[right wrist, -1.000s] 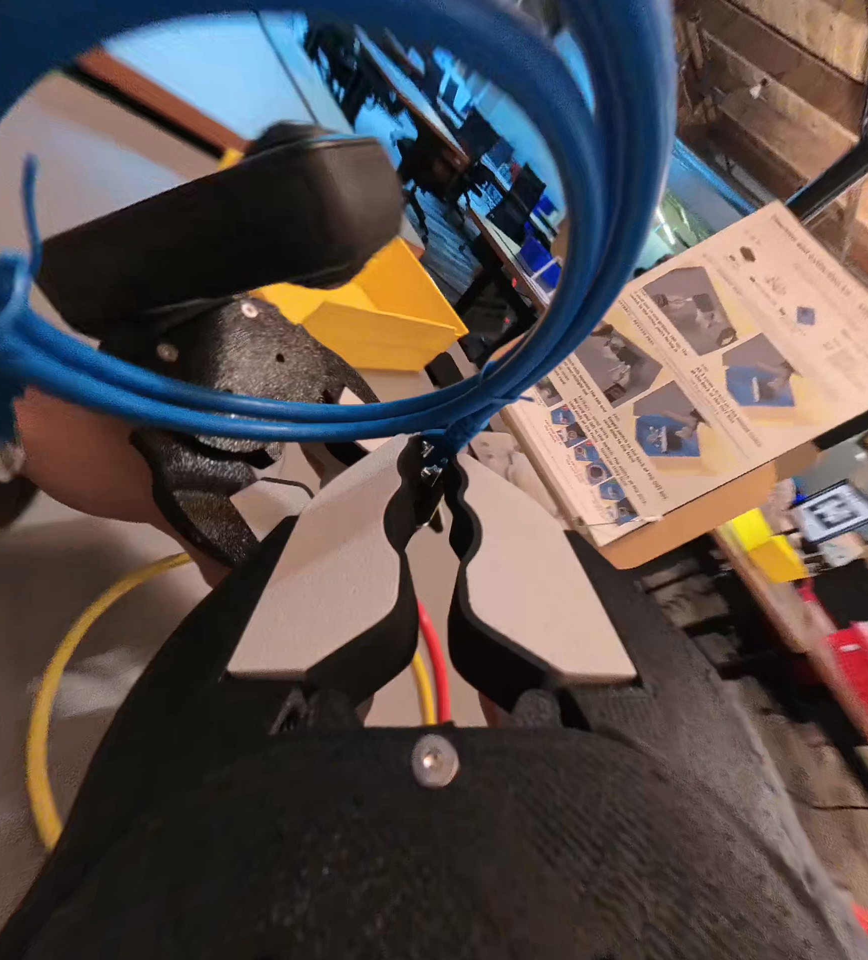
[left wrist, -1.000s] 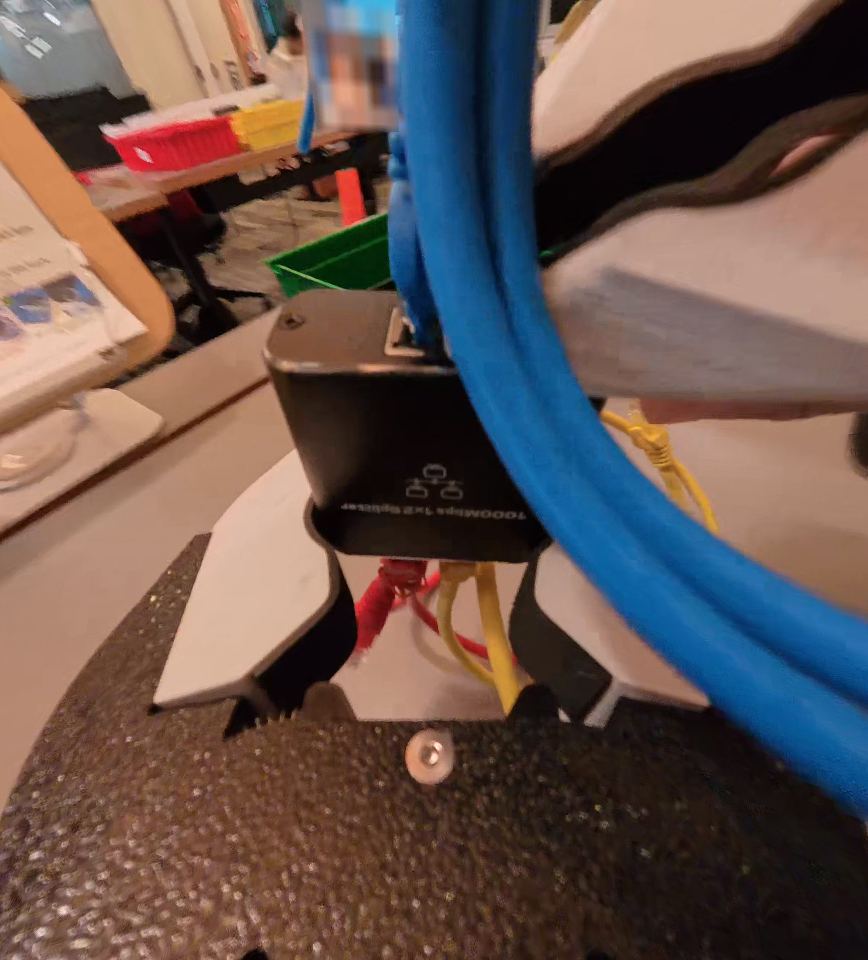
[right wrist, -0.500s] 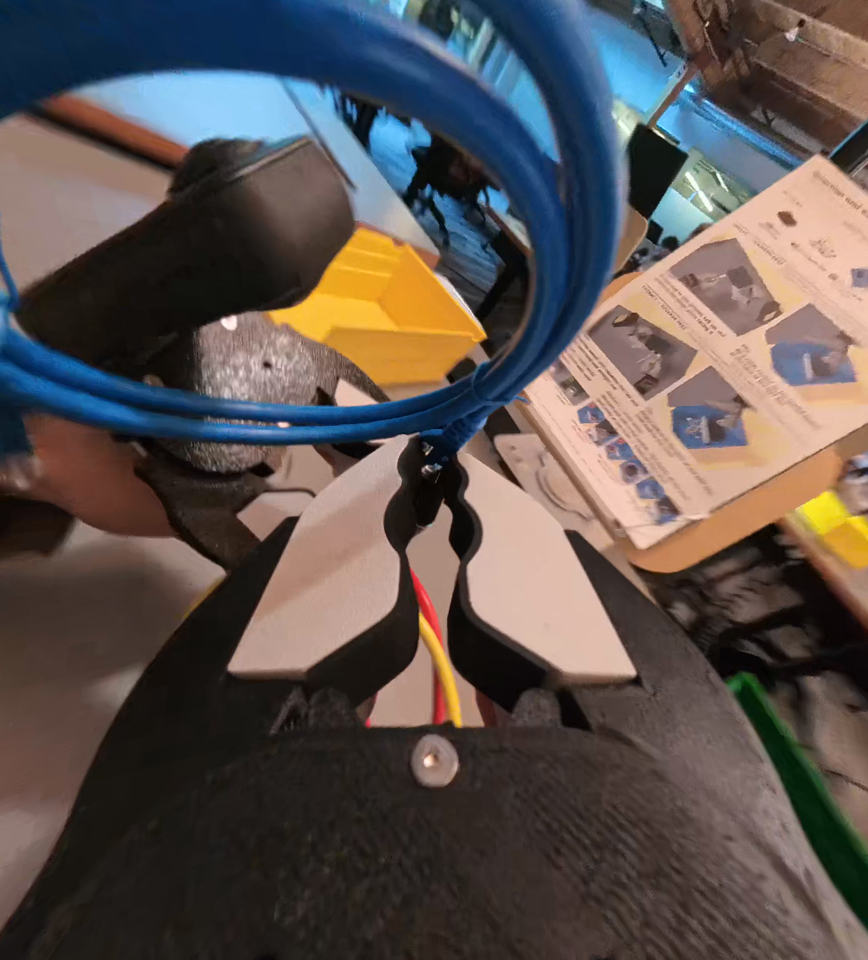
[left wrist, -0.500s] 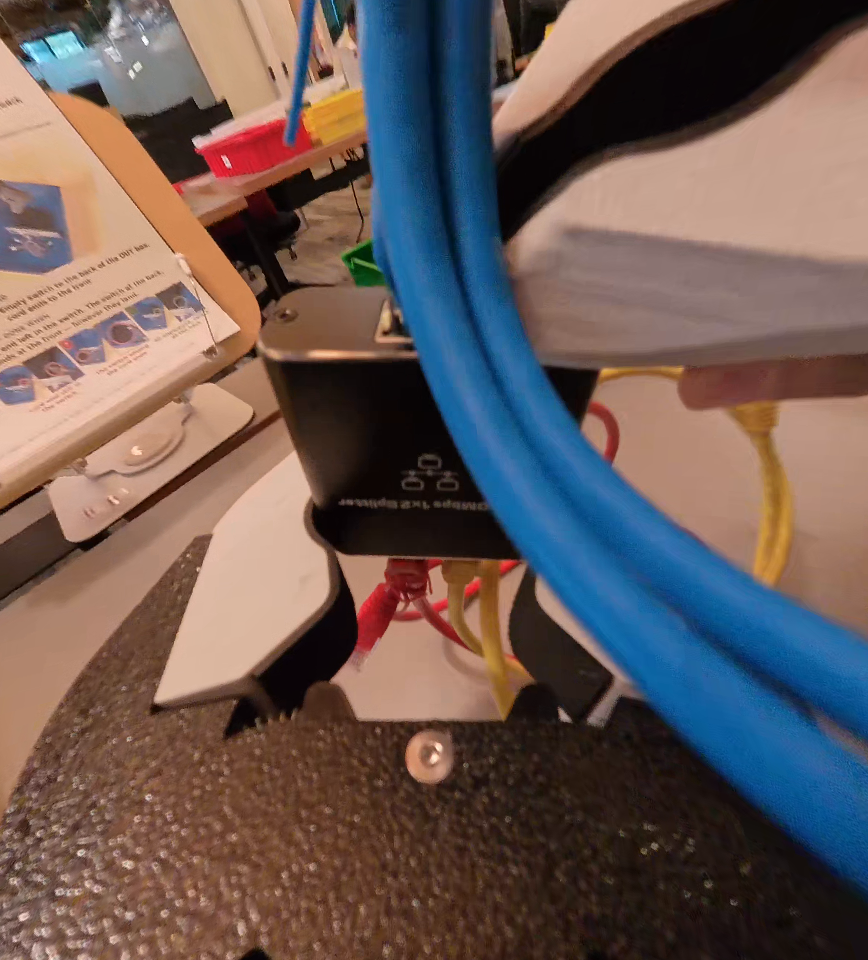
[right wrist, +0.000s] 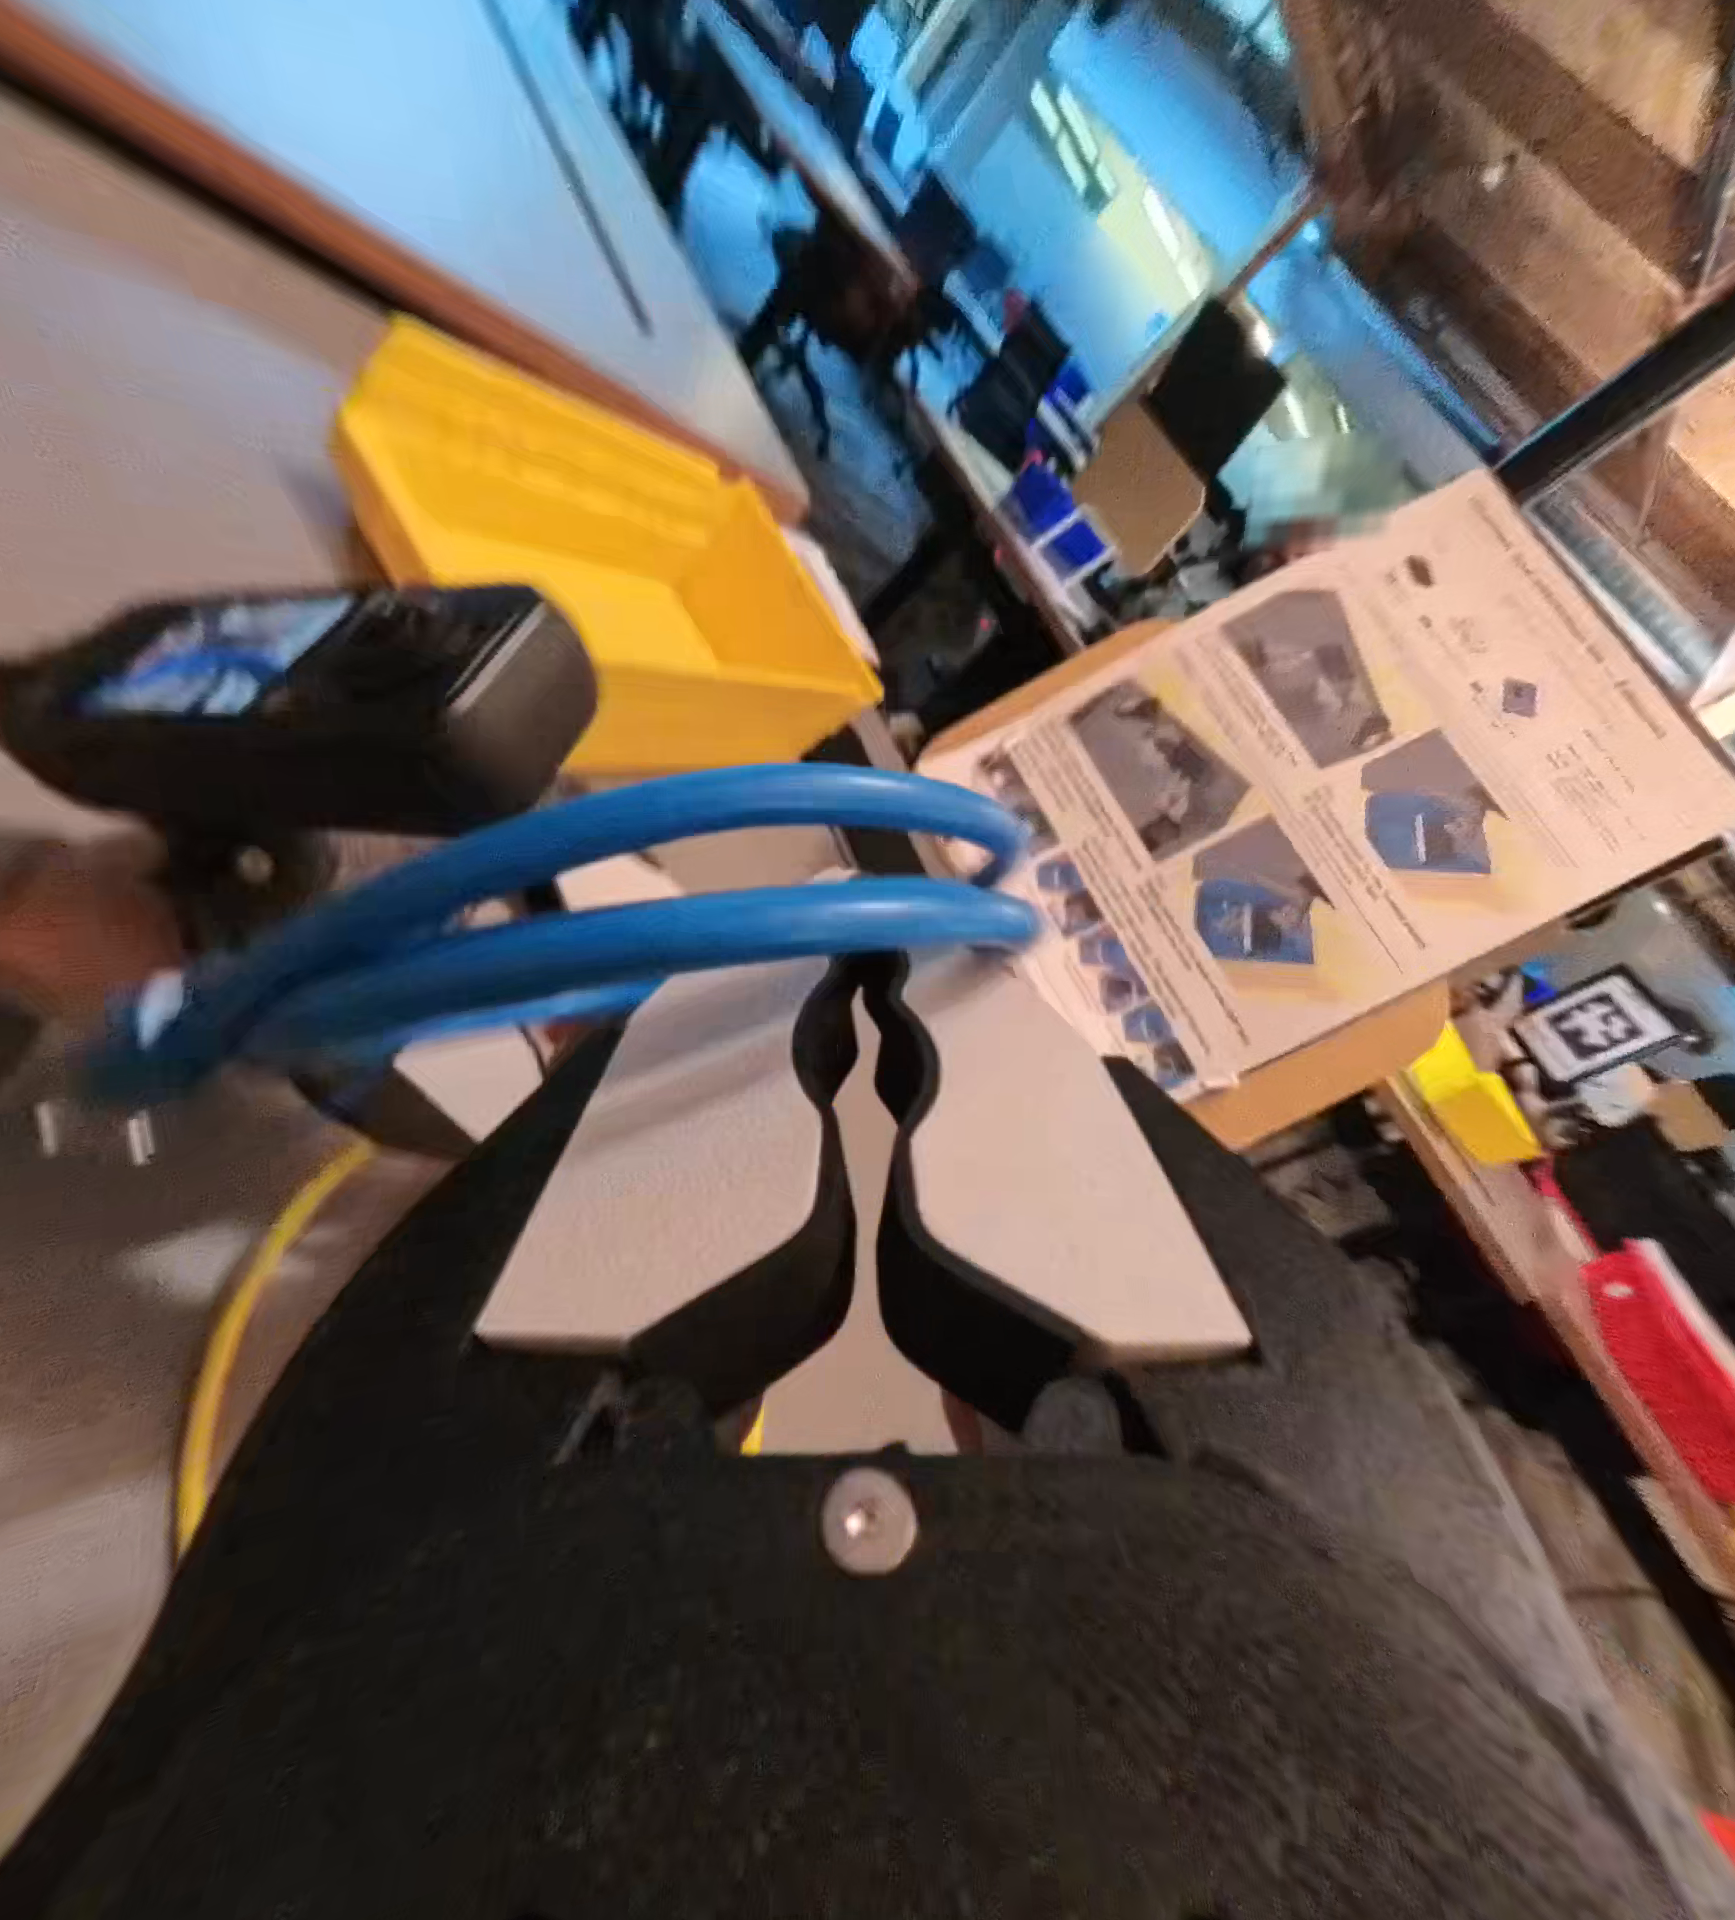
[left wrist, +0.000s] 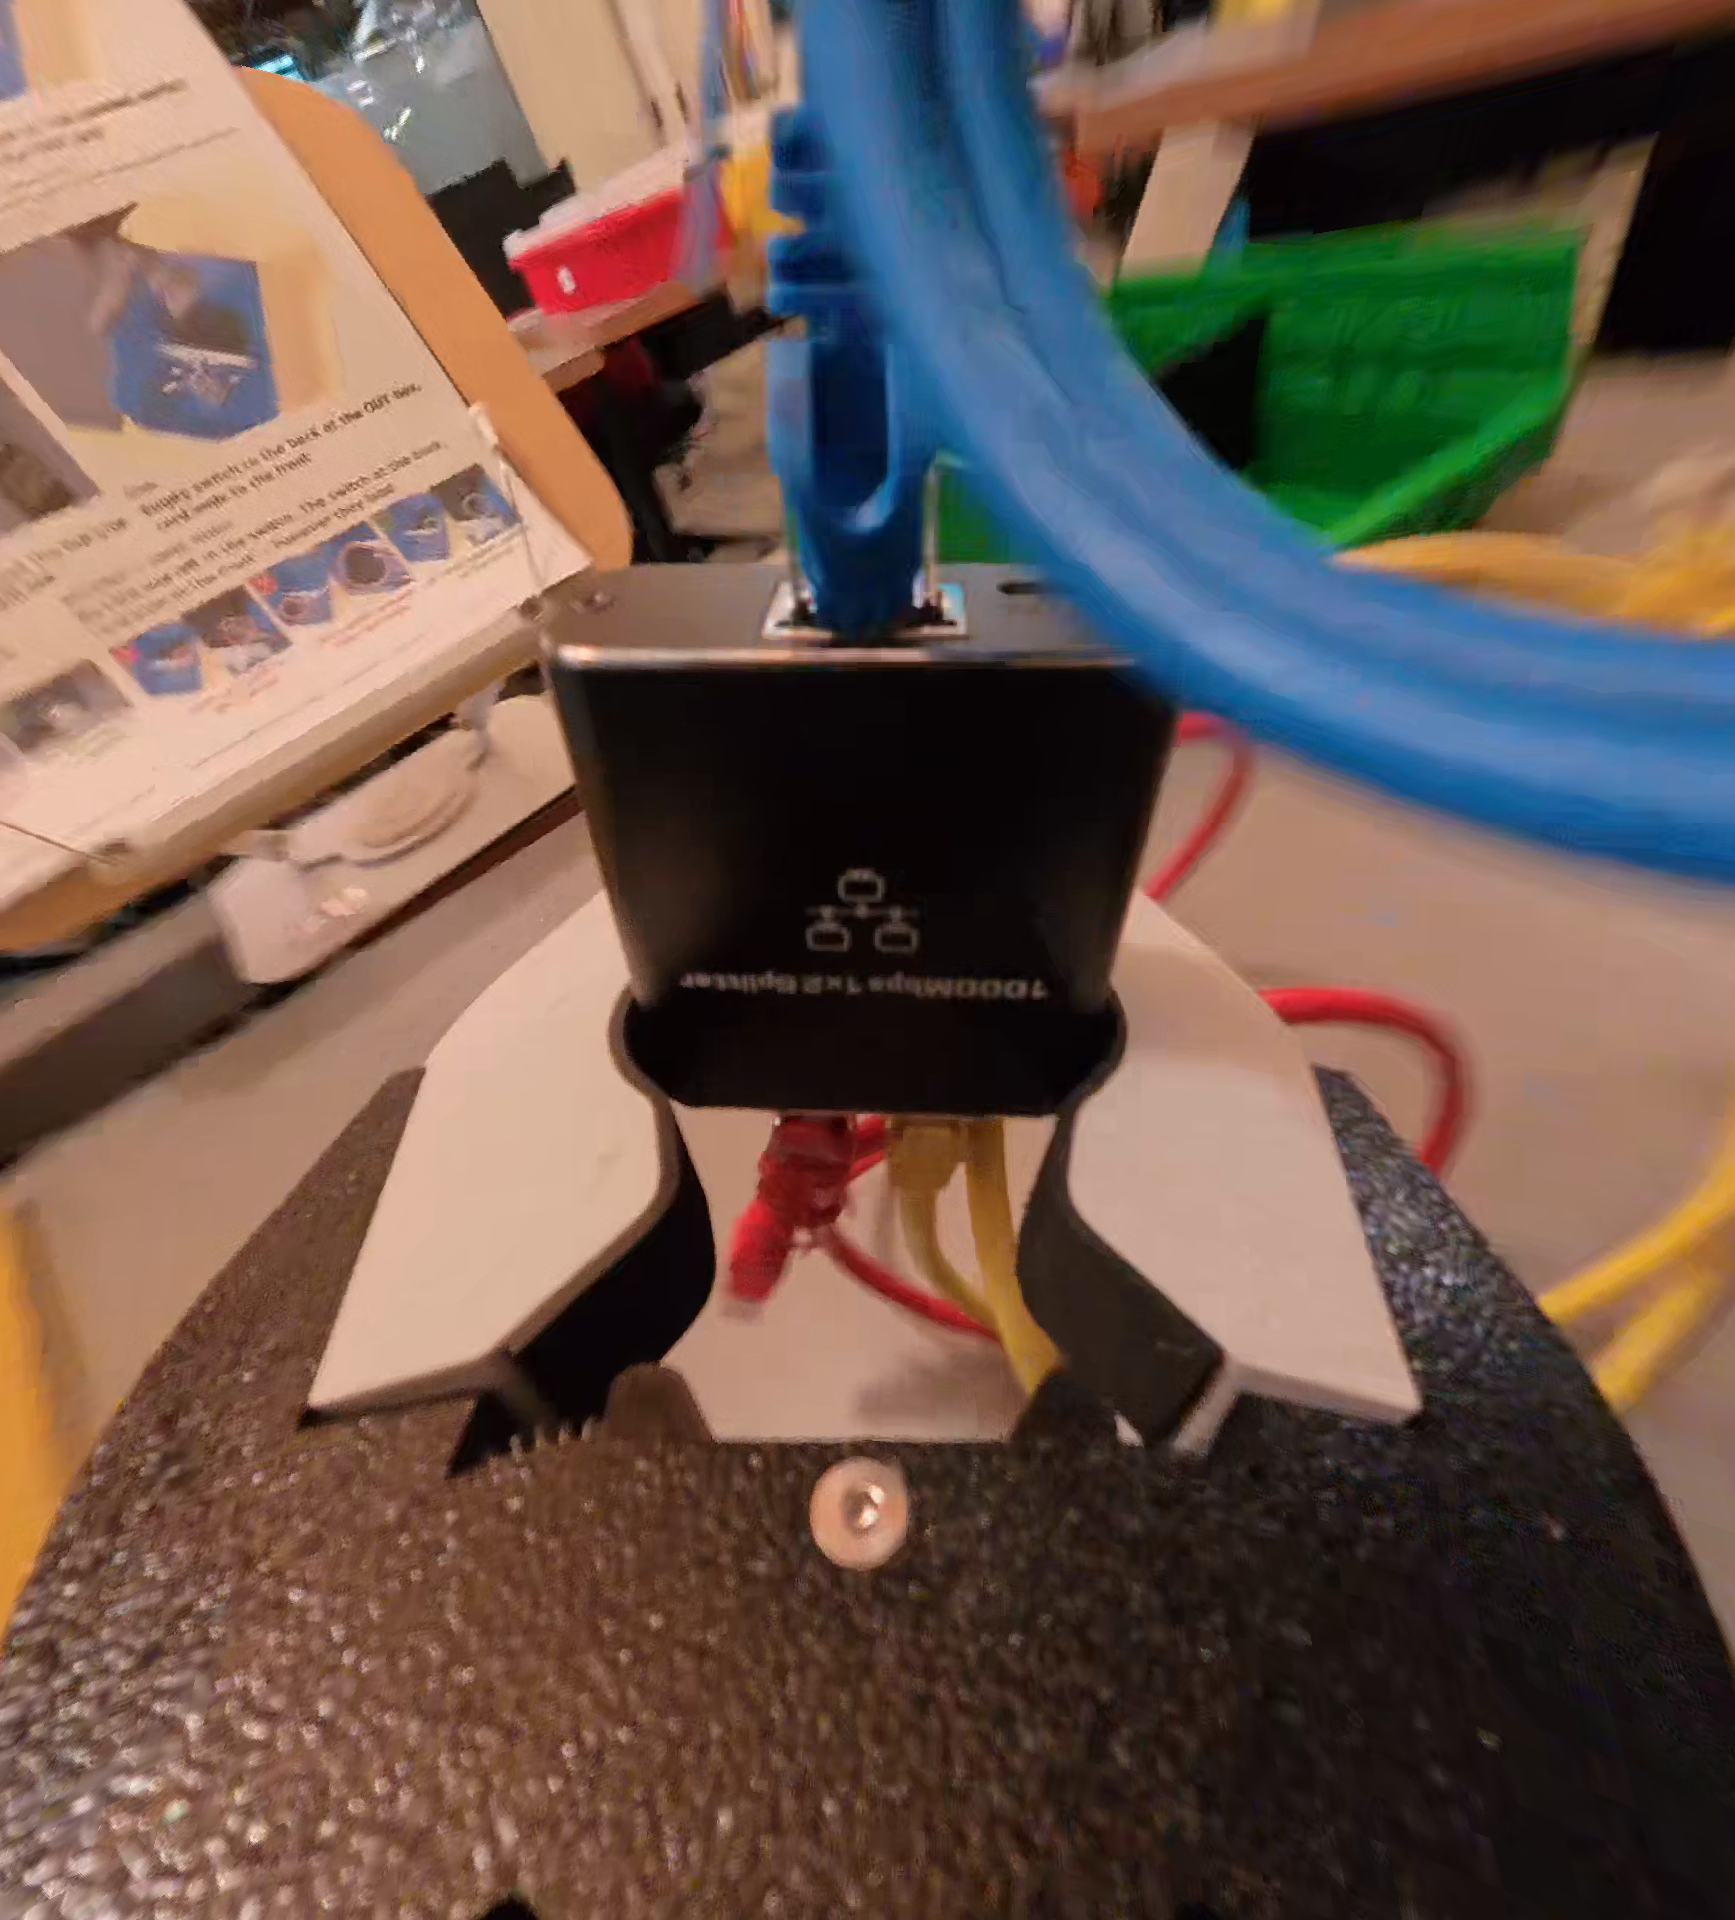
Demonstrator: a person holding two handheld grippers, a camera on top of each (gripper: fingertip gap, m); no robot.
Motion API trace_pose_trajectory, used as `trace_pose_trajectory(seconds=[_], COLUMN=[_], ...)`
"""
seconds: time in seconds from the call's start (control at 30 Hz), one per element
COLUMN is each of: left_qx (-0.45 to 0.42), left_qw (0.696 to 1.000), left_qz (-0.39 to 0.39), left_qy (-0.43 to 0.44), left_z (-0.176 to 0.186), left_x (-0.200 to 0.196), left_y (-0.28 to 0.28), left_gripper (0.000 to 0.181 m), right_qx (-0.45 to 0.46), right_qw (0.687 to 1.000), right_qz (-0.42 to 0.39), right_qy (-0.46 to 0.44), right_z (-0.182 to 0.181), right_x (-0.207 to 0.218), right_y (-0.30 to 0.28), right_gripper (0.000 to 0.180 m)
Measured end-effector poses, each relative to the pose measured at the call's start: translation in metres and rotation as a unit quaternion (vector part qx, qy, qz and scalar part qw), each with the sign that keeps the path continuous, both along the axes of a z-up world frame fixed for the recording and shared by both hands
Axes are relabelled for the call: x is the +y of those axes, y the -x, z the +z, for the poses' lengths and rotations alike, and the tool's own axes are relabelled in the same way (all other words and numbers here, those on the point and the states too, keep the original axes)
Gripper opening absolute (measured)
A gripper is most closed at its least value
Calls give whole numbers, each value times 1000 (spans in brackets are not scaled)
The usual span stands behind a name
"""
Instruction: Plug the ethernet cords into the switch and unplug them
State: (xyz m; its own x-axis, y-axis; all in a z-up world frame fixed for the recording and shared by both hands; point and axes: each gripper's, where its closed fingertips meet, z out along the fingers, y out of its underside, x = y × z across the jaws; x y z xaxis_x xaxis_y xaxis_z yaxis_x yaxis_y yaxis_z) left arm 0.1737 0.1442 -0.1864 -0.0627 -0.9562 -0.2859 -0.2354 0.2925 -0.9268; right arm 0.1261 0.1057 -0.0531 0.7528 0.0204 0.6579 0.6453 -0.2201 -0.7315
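- Blue cord [left wrist: 1206, 582] loops hang across the space right of and above the switch [left wrist: 868, 831], blocking approach there.
- Instruction board [left wrist: 250, 499] stands close on the switch's left.
- Red cord [left wrist: 1362, 1018] and yellow cord [left wrist: 1694, 1226] clutter the tabletop [left wrist: 1465, 862] at right.

switch [left wrist: 863, 831] – white printed line of writing under a white network-tree symbol on its black top face | instruction sheet [left wrist: 167, 468] – printed text and photo captions, on a tan board | same sheet [right wrist: 1362, 831] in right wrist view, blurred | black-and-white square marker tag [right wrist: 1595, 1023] beside it
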Motion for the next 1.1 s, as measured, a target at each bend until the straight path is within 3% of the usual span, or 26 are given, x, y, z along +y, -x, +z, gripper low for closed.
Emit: trace_pose_trajectory(seconds=[0.03, 0.1, 0.13, 0.23, 0.3, 0.37, 0.5, 0.93, 1.1], left_qx=[-25, -29, -22, -16, -28, -28, -24, -30, -37], left_qw=[999, 999, 999, 998, 995, 995, 997, 999, 998], left_qz=[-5, -9, -14, -9, -11, -13, -16, -13, -2], left_qy=[43, 34, 28, 63, 96, 93, 75, 31, 46], left_z=[9, 22, 22, 21, 25, 25, 21, 25, 30], left_x=[-2, -4, -5, 0, 2, 0, -5, -16, -16], left_y=[4, 6, 4, 4, 5, 7, 8, 9, 12], left_gripper=[74, 75, 75, 74, 74, 74, 74, 72, 73], right_qx=[16, 35, 87, 237, 334, 367, 348, 238, 224], right_qw=[1000, 997, 995, 966, 939, 928, 936, 971, 970], right_qz=[4, -2, 16, -33, -3, 42, 25, -31, -53], right_qy=[-13, 65, 54, 99, 85, 47, -54, 13, -77], right_z=[12, -12, -12, -35, -46, -43, -25, -53, -27], right_x=[0, 5, 5, -1, 3, 7, 12, 19, 13], right_y=[-3, -11, -7, -19, -11, 4, 8, 20, 18], right_gripper=[0, 1, 0, 1, 16, 15, 11, 34, 23])
